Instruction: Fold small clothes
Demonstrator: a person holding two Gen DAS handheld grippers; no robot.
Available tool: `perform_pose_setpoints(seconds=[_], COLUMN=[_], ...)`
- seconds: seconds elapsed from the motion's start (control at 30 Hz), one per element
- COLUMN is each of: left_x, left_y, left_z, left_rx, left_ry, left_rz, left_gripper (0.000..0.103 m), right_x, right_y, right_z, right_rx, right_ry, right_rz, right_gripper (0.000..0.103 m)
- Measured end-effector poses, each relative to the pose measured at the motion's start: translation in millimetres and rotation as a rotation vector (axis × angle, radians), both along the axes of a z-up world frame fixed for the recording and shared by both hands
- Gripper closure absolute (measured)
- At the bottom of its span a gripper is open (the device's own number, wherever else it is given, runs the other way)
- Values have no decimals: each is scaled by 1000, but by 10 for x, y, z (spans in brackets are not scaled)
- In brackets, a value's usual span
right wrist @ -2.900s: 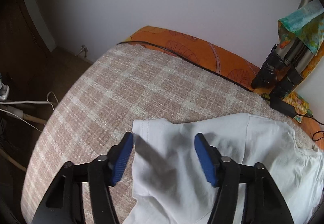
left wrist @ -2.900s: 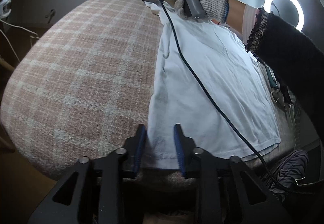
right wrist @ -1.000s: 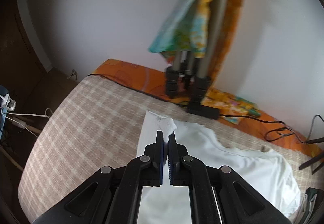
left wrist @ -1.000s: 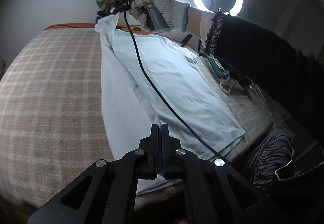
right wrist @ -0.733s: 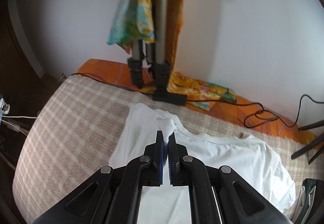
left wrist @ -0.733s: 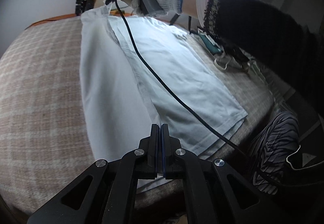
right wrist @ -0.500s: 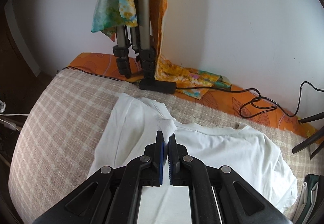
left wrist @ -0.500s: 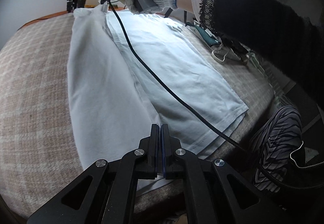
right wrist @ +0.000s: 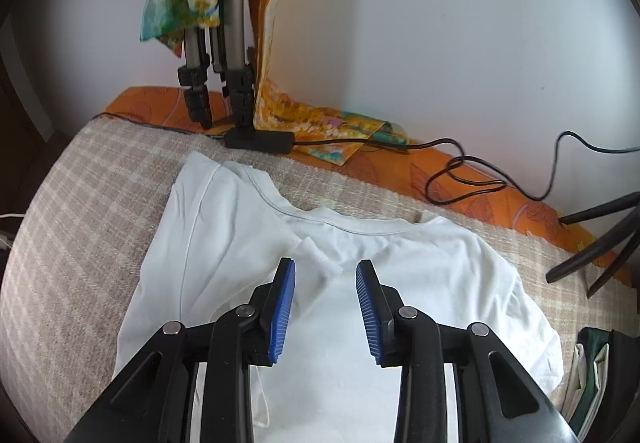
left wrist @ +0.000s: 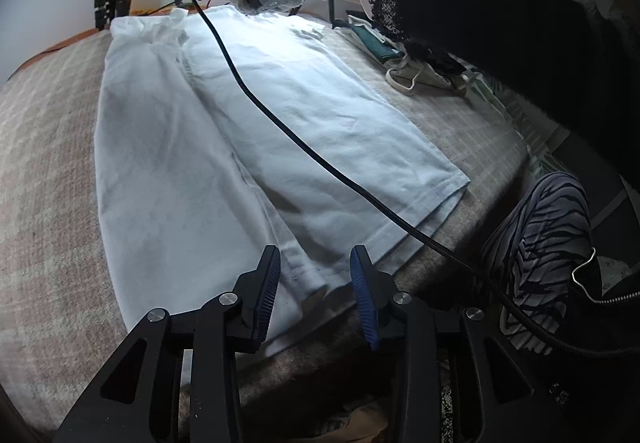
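between the parted, empty jaws of the left gripper (left wrist: pixel 314 285) and right gripper (right wrist: pixel 325 309) lies the white t-shirt (left wrist: pixel 248 115), one side folded inward; remaining folds undone.

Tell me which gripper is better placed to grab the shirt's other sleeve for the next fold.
Right, likely: the right gripper hangs open over the white T-shirt near its unfolded sleeve; the left gripper is open at the hem.
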State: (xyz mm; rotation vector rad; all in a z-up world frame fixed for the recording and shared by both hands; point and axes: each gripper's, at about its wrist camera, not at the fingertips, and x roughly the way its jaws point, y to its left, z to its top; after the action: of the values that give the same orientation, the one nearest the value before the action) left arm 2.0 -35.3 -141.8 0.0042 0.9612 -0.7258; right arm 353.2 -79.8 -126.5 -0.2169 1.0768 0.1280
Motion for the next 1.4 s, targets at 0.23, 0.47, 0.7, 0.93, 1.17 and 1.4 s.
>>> perform_pose_setpoints(seconds=[0.23, 0.47, 0.7, 0.93, 1.17, 1.4], left_x=[-86, -91, -79, -141, -151, -159], left_y=[173, 430, 426, 30, -541, -1193], left_z=[131, 341, 409, 396, 371, 257], left_rx=[-27, -55, -29, -6, -22, 7], left_ry=[-48, -151, -214, -265, -273, -242], left_rz=[59, 198, 266, 195, 95, -40], left_gripper=[68, 68, 68, 68, 63, 54], right_x=[-394, -914, -1378, -1634, -1669, -1618], right_y=[-399, -860, -1380, -1829, -2225, -2562], right_z=[404, 767, 1039, 1207, 1222, 1159], right_rx=[80, 161, 189, 165, 213, 307], right_ry=[-71, -123, -178, -235, -221, -171], right_rz=[-30, -50, -73, -106, -111, -83], right_gripper=[58, 56, 54, 53, 52, 46])
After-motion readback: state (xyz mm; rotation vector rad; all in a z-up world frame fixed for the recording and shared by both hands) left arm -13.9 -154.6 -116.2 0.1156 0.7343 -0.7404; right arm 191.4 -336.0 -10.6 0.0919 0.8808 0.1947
